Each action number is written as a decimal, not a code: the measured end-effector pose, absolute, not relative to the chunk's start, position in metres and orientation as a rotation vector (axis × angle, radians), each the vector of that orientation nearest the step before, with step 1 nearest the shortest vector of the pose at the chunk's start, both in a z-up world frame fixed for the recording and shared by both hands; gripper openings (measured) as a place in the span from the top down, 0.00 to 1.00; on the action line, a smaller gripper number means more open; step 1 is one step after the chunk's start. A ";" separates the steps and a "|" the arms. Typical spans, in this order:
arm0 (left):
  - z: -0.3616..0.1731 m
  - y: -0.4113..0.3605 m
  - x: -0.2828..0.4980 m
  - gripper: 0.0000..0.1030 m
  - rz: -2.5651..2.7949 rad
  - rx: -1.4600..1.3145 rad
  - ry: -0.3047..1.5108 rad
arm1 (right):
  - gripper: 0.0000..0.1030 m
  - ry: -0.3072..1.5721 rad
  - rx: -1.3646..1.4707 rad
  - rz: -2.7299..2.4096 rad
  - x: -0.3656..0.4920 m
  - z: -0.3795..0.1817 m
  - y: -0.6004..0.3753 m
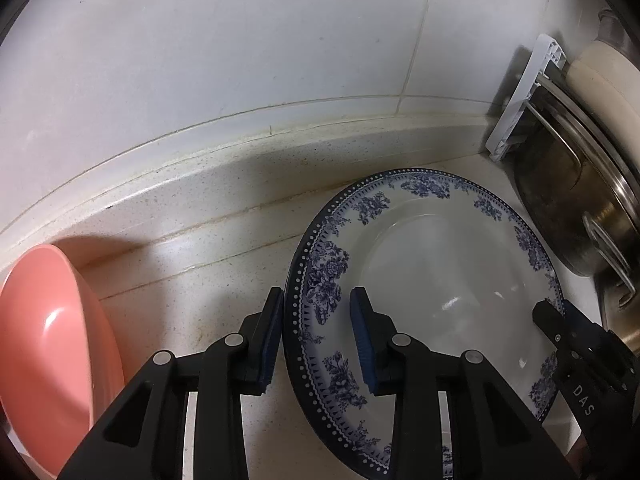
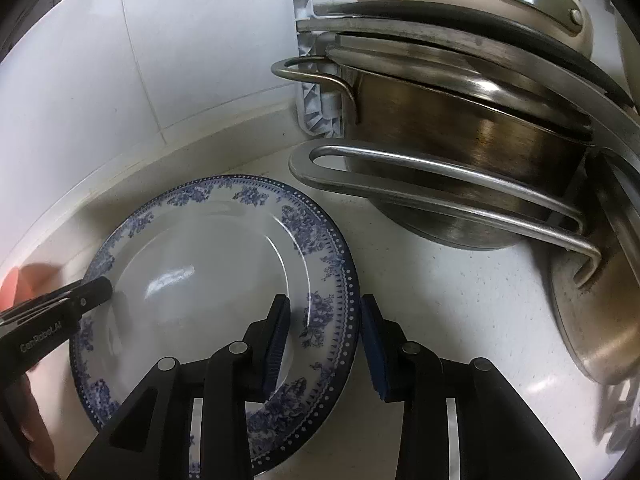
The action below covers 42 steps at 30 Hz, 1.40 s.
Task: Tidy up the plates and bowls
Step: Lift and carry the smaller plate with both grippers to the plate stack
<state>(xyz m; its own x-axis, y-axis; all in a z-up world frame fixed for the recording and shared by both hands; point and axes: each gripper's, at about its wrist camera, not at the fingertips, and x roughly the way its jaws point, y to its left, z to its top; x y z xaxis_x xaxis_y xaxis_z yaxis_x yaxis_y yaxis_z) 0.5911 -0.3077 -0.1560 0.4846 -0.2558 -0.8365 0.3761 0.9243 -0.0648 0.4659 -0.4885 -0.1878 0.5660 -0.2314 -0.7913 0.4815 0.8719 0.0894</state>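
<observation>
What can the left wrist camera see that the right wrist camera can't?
Only the left wrist view shows the pink bowl beside the wall. Only the right wrist view shows the long loop handle and the pan lower right. Both show the blue-flowered plate, with the left claw and right claw each straddling an opposite rim, the steel pot and the white rack.

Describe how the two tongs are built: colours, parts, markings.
Both tongs, left and right, are matte black linkages with silver round pivot pins and two flat fingers faced with ribbed dark-blue pads. White lettering marks their sides: "DAS" on the right one seen from the left camera, "CenRobot.AI" on the left one seen from the right. No cables or sleeves show.
</observation>
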 end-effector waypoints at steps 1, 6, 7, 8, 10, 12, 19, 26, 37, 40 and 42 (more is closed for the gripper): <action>-0.156 -0.309 0.591 0.68 -0.385 0.134 0.994 | 0.64 0.879 0.309 -0.425 0.467 -0.188 -0.489; -0.153 -0.305 0.589 0.68 -0.386 0.133 0.990 | 0.65 0.887 0.310 -0.421 0.467 -0.187 -0.488; -0.153 -0.305 0.588 0.68 -0.388 0.133 0.991 | 0.65 0.886 0.307 -0.421 0.467 -0.186 -0.488; -0.153 -0.304 0.587 0.68 -0.391 0.132 0.992 | 0.65 0.886 0.300 -0.422 0.466 -0.186 -0.487; -0.152 -0.304 0.586 0.68 -0.390 0.125 0.991 | 0.65 0.885 0.298 -0.418 0.464 -0.184 -0.485; -0.148 -0.301 0.580 0.68 -0.392 0.123 0.981 | 0.65 0.883 0.300 -0.417 0.460 -0.181 -0.484; -0.126 -0.288 0.558 0.69 -0.387 0.091 0.964 | 0.65 0.865 0.300 -0.417 0.447 -0.166 -0.474; -0.098 -0.269 0.531 0.69 -0.386 0.070 0.940 | 0.65 0.843 0.296 -0.417 0.429 -0.142 -0.461; -0.055 -0.231 0.492 0.69 -0.361 0.027 0.884 | 0.65 0.796 0.267 -0.386 0.399 -0.099 -0.423; -0.045 -0.218 0.479 0.69 -0.351 0.029 0.864 | 0.65 0.789 0.268 -0.372 0.389 -0.091 -0.410; -0.040 -0.202 0.468 0.69 -0.346 0.027 0.860 | 0.65 0.784 0.263 -0.361 0.382 -0.086 -0.400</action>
